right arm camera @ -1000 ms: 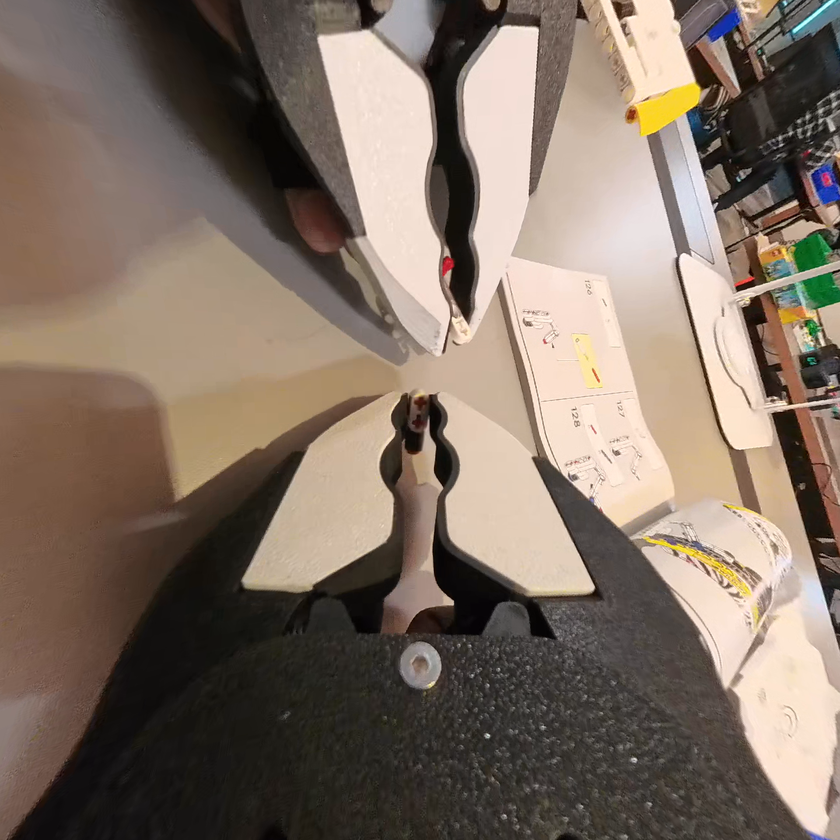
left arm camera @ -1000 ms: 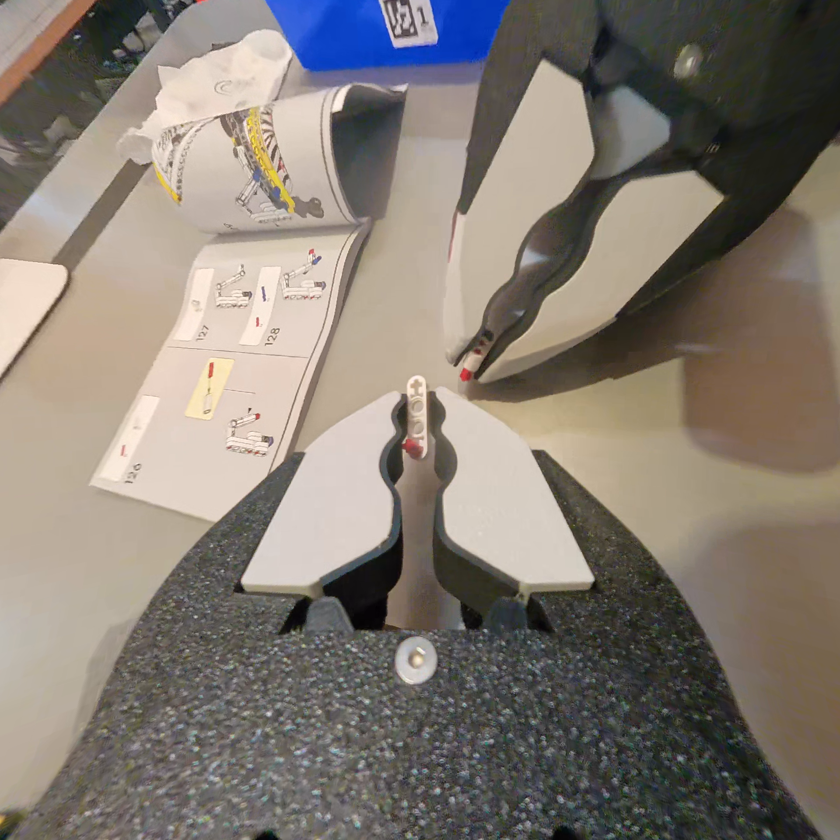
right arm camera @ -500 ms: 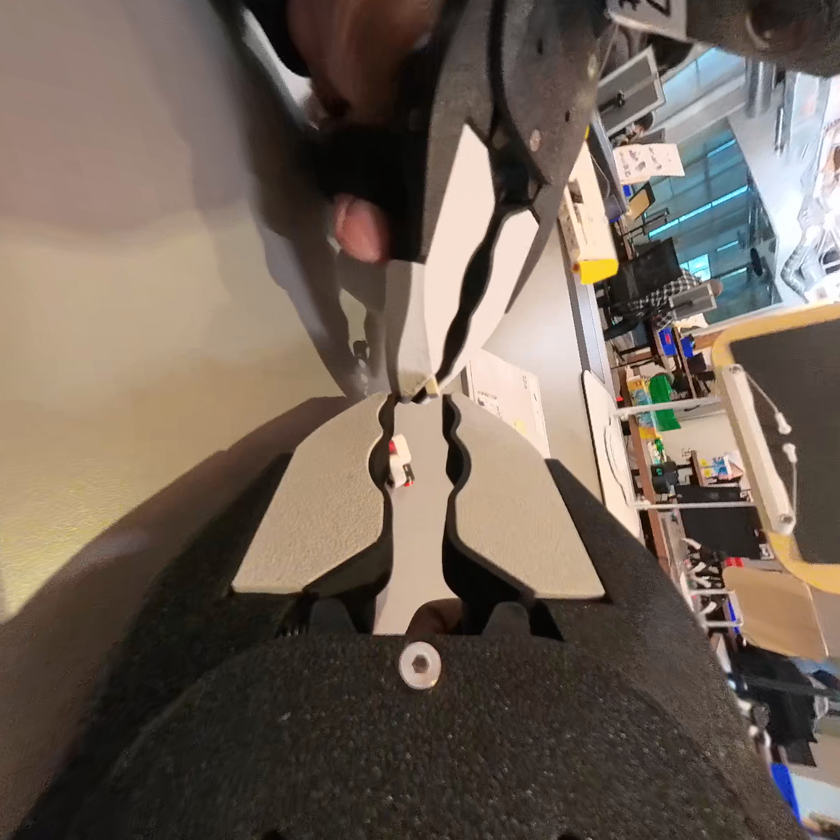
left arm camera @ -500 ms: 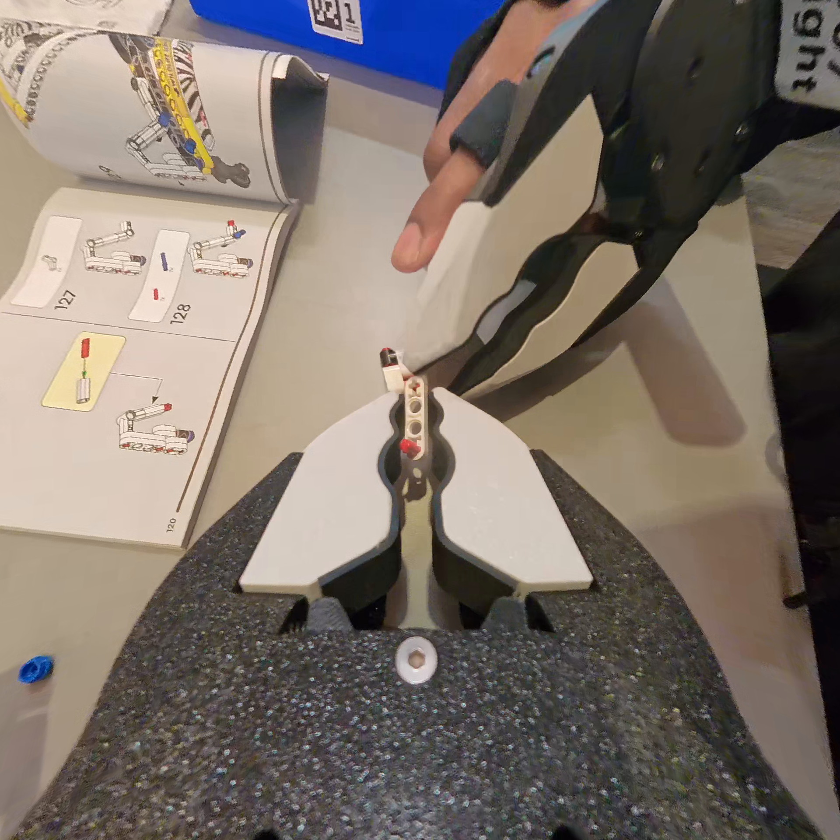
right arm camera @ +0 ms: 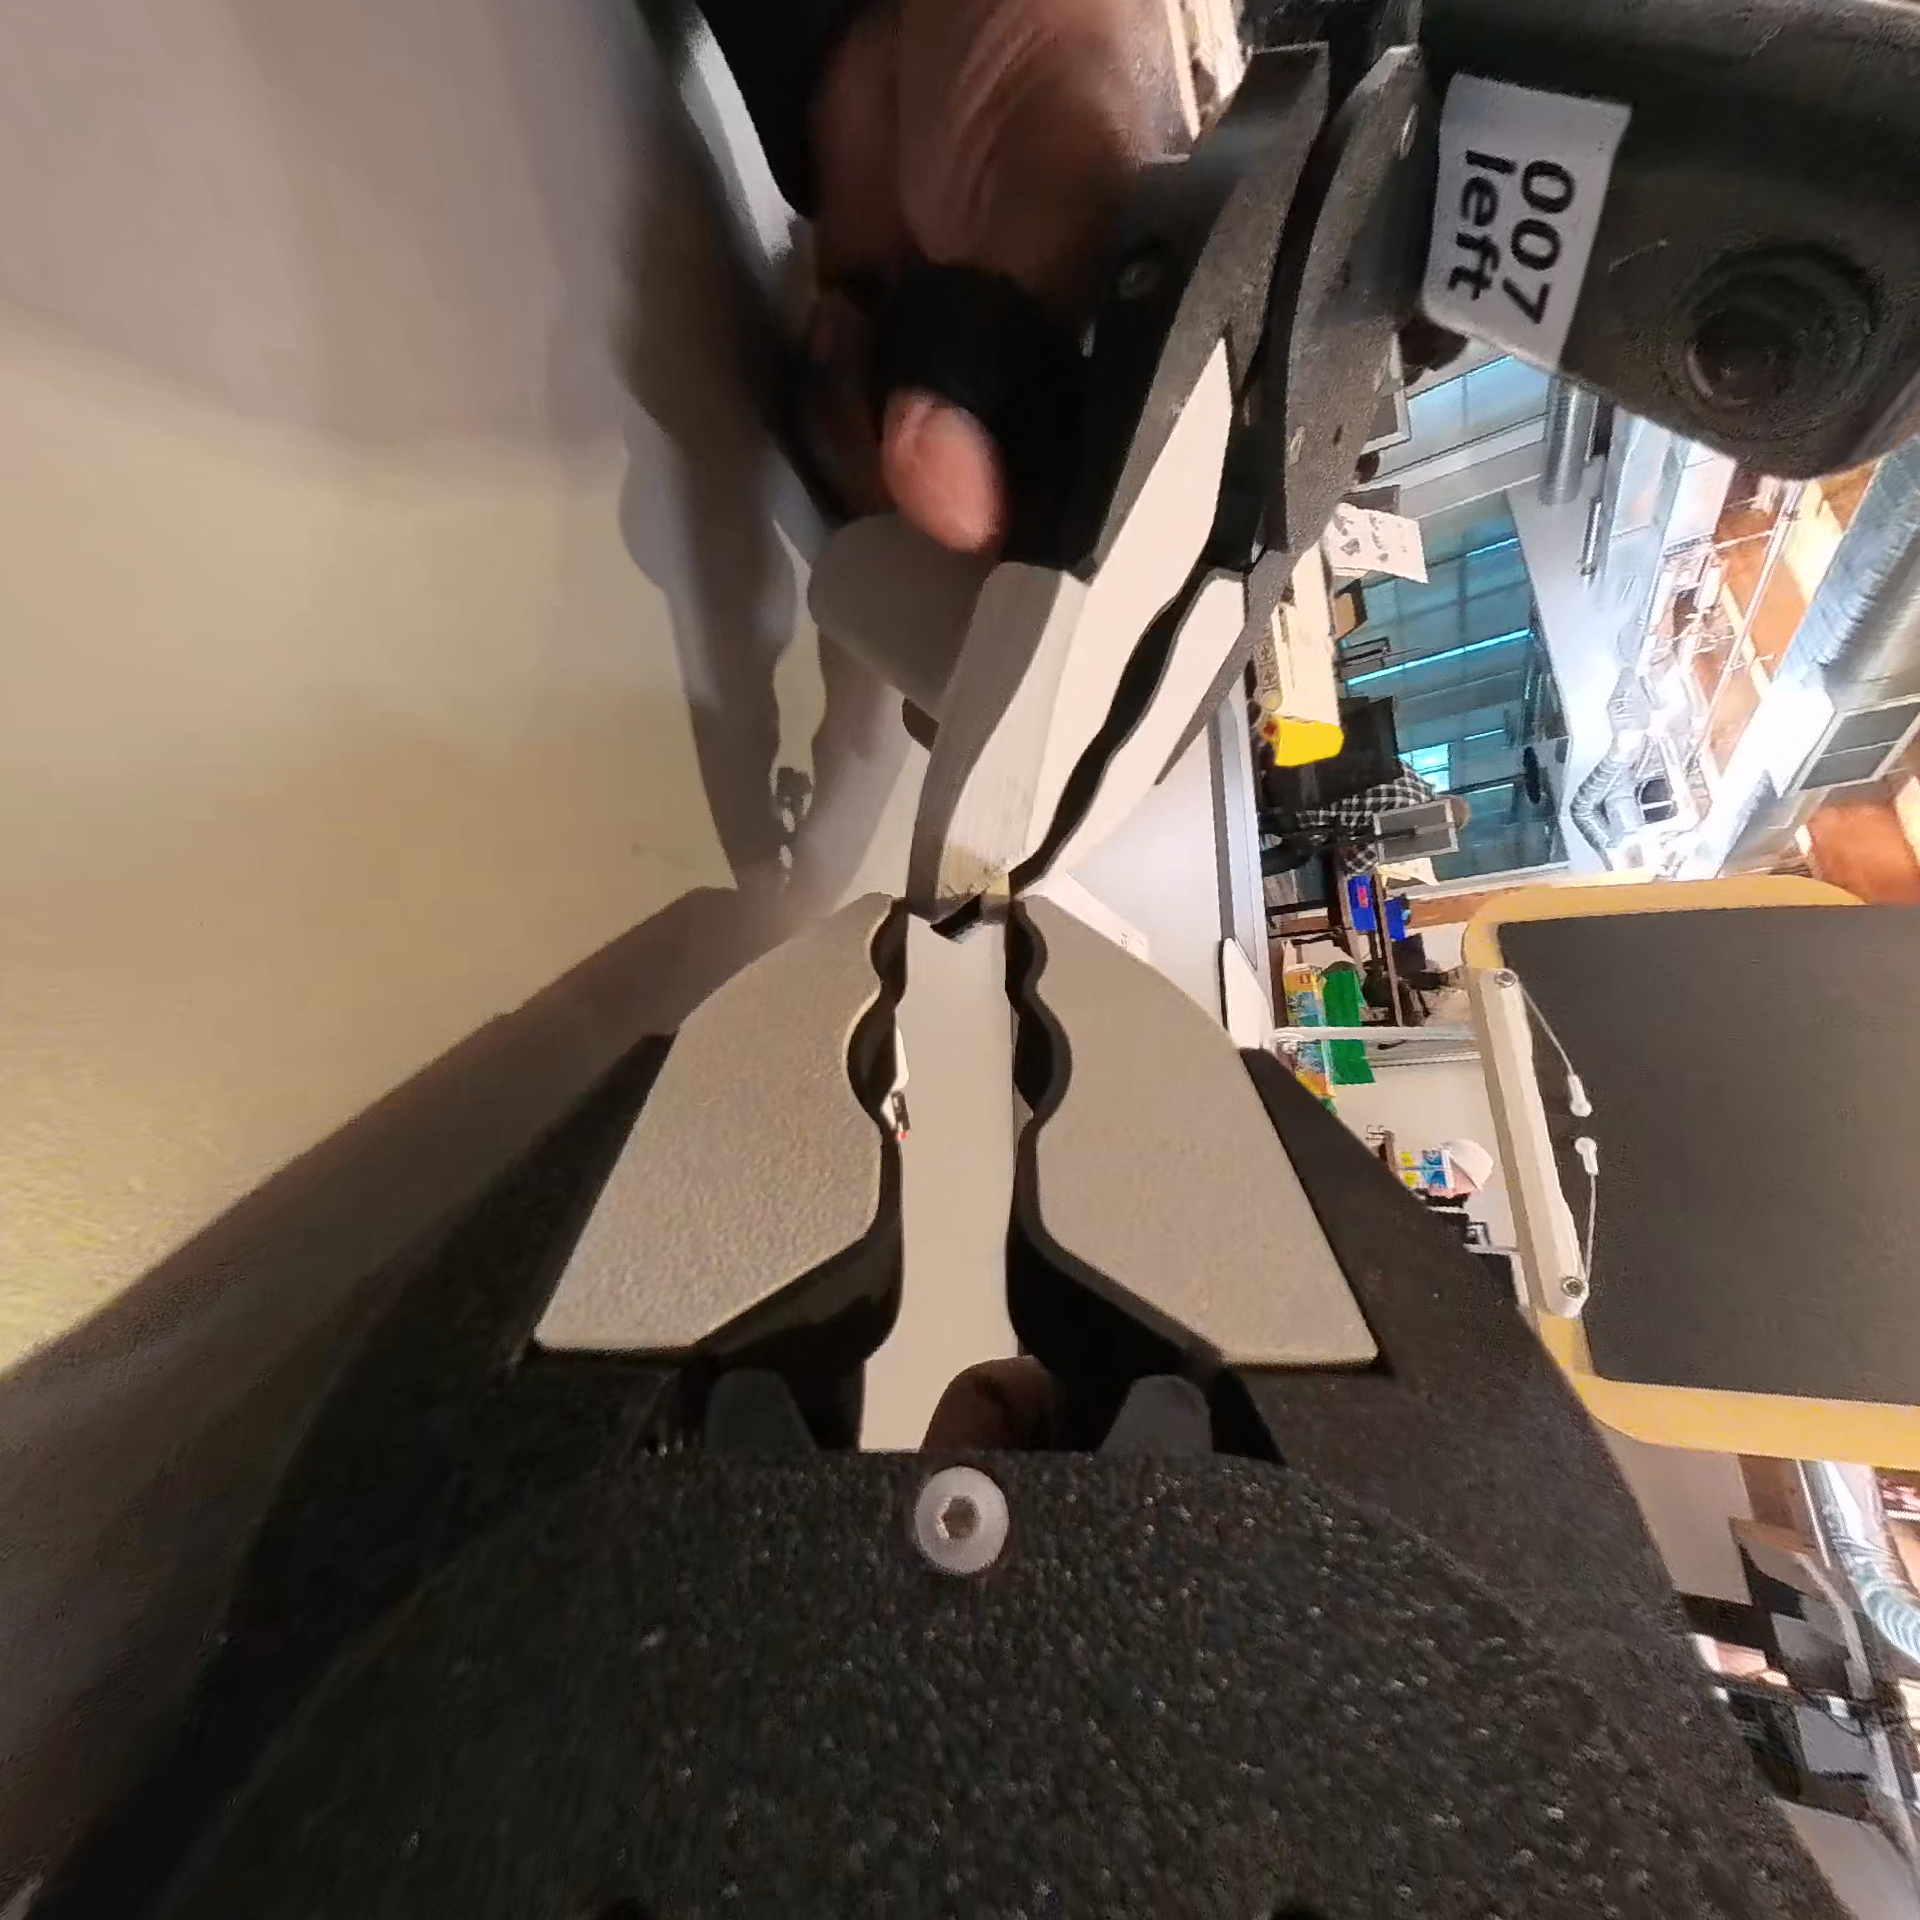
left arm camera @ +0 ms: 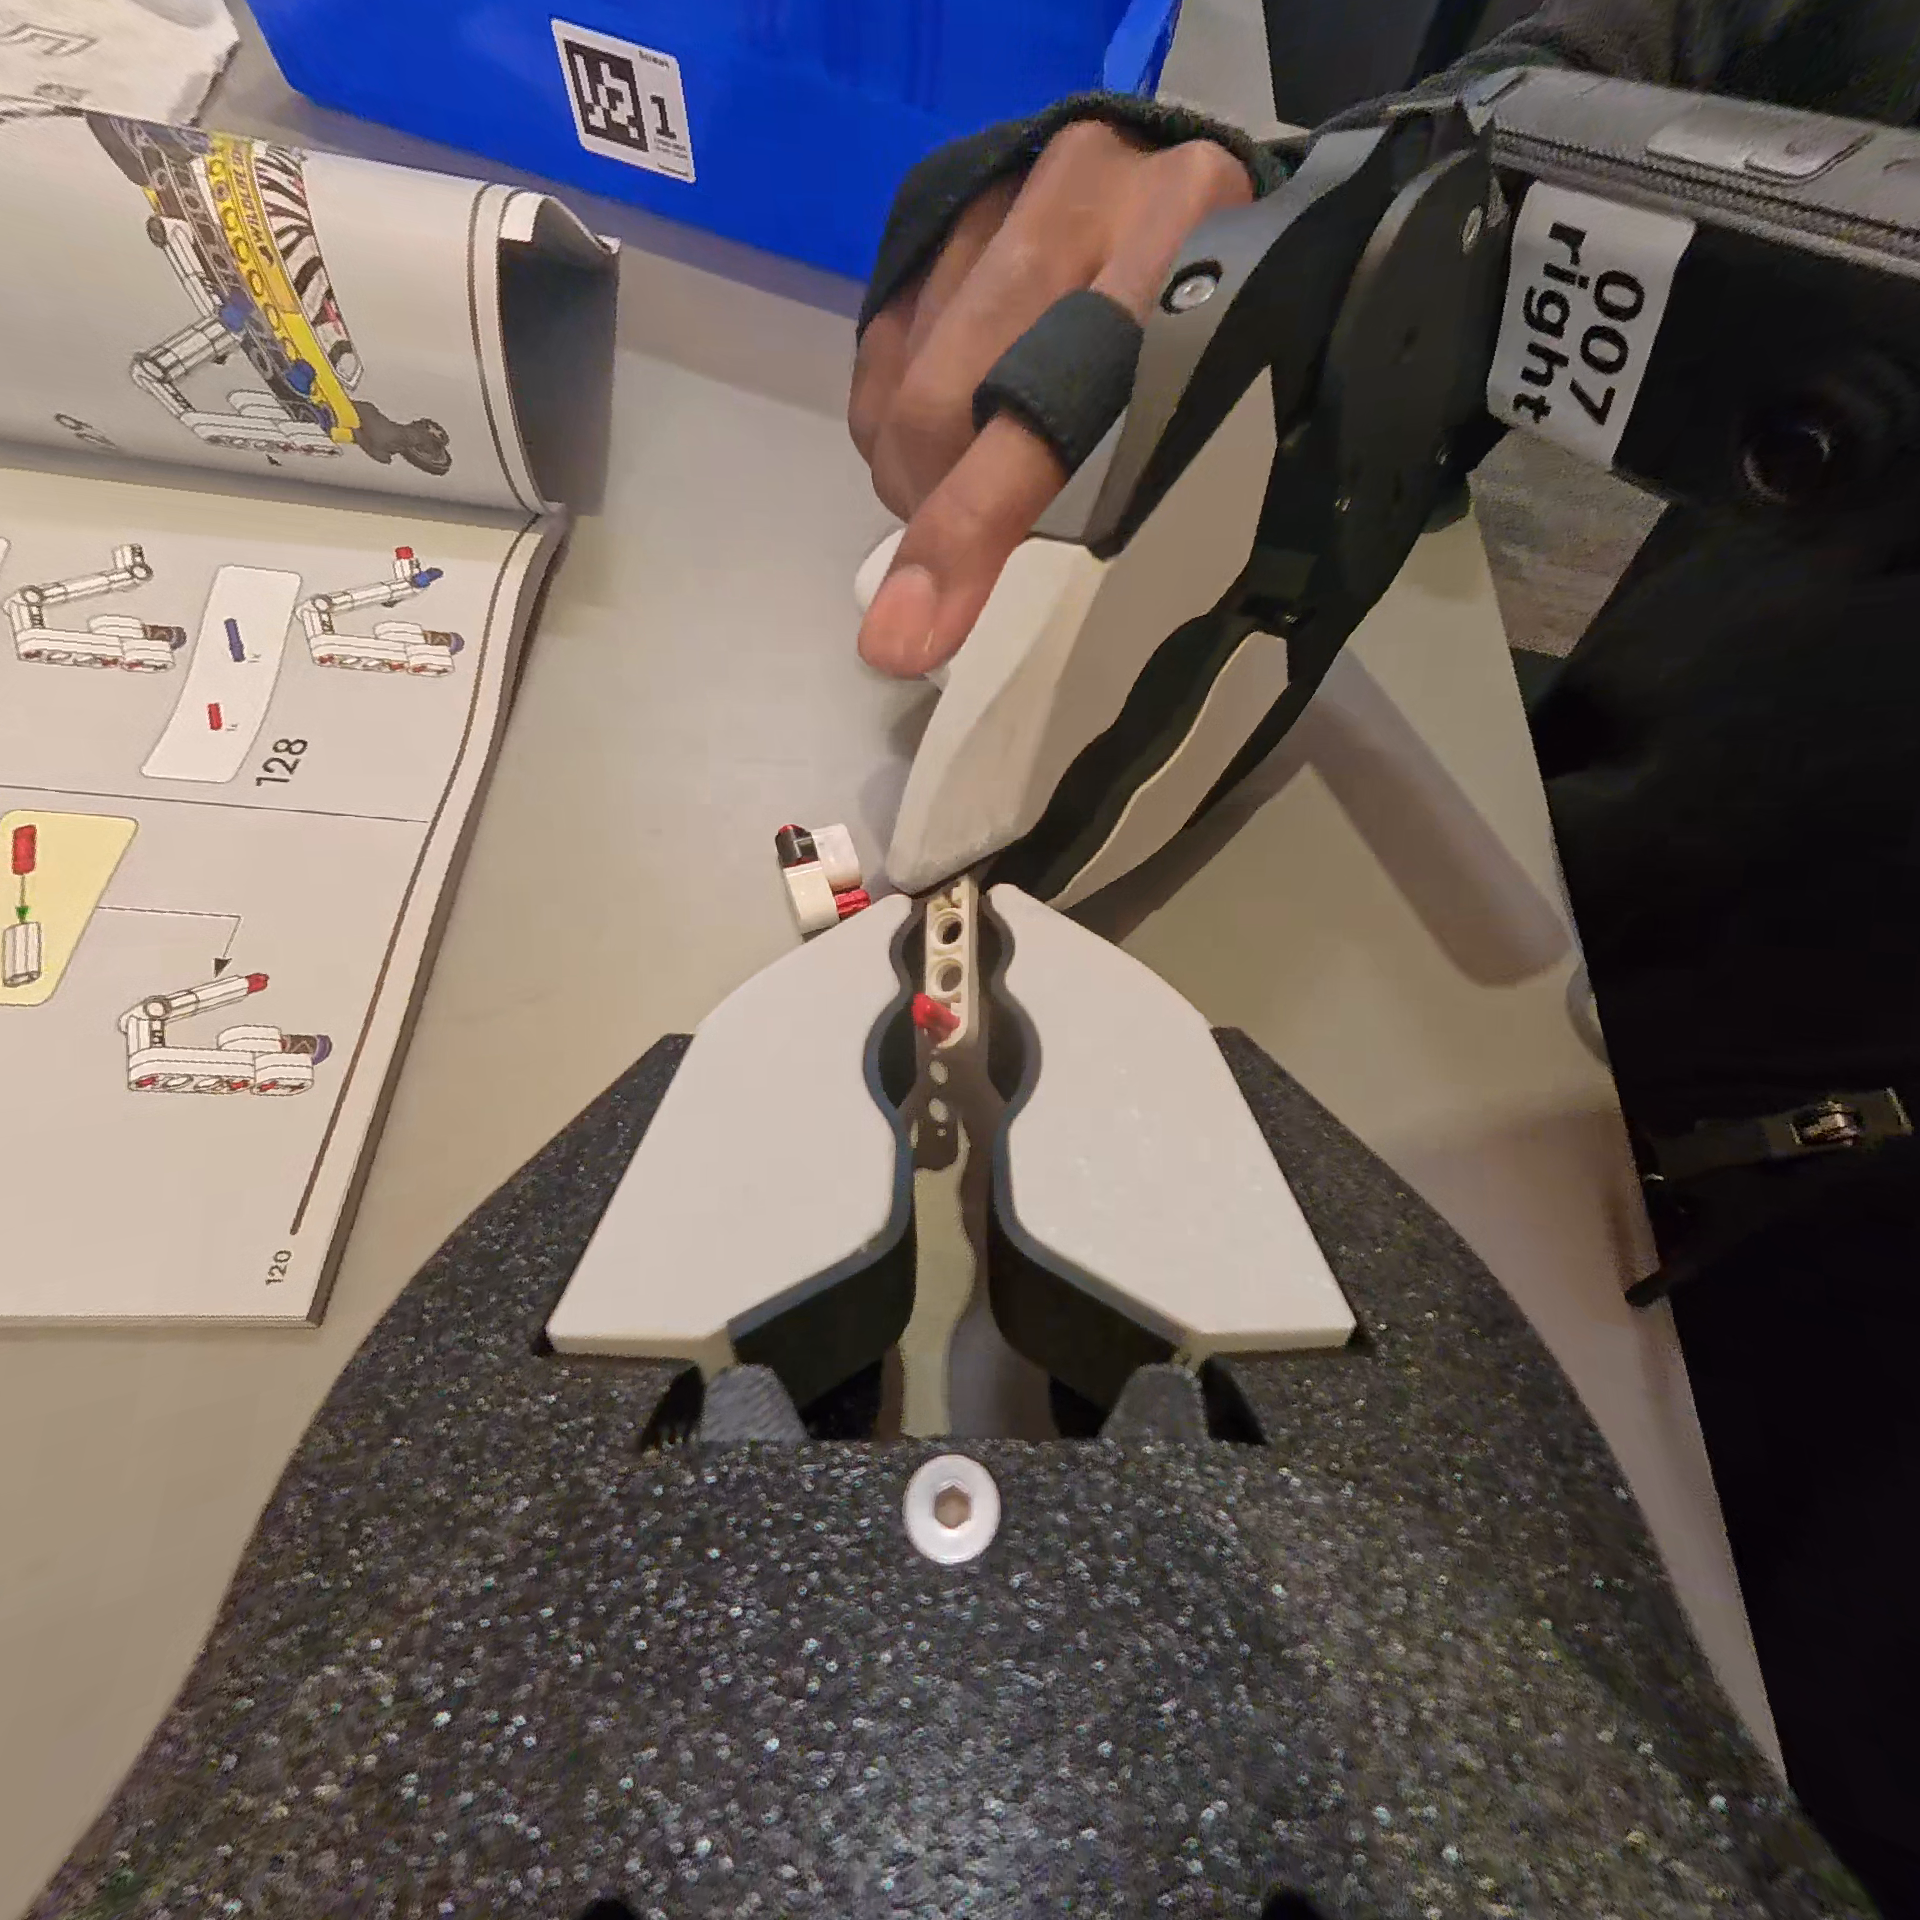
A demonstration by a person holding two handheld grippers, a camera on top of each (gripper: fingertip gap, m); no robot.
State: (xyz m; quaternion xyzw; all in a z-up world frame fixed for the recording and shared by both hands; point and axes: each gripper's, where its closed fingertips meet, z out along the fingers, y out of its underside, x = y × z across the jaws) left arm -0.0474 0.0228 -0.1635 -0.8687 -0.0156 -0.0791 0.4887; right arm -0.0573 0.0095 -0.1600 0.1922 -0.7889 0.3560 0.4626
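Observation:
My left gripper (left arm camera: 948,904) is shut on a white beam with holes (left arm camera: 951,956), held edge-on just above the grey table (left arm camera: 675,623). A red pin (left arm camera: 933,1016) sticks out of the beam's left side. My right gripper (right arm camera: 951,914) is open, with bare table showing between its fingers. In the left wrist view the right gripper (left arm camera: 997,873) comes in from the upper right, its tips at the beam's far end. The left gripper's tips (right arm camera: 987,904) sit at the mouth of the right one. A small white, red and black piece (left arm camera: 821,883) lies on the table beside the left fingertip; it also shows in the right wrist view (right arm camera: 898,1075).
An open instruction booklet (left arm camera: 260,831) lies on the left of the table. A blue bin (left arm camera: 779,104) stands at the back. A person's hand (left arm camera: 987,416) holds the right gripper. The table's edge runs down the right side (left arm camera: 1538,935). My left and right fingertips are right by each other.
My right gripper was shut on the small white and red piece, then opened and let it go; the piece now lies on the table. The right tips closed in on the beam's end. The left grasp held.

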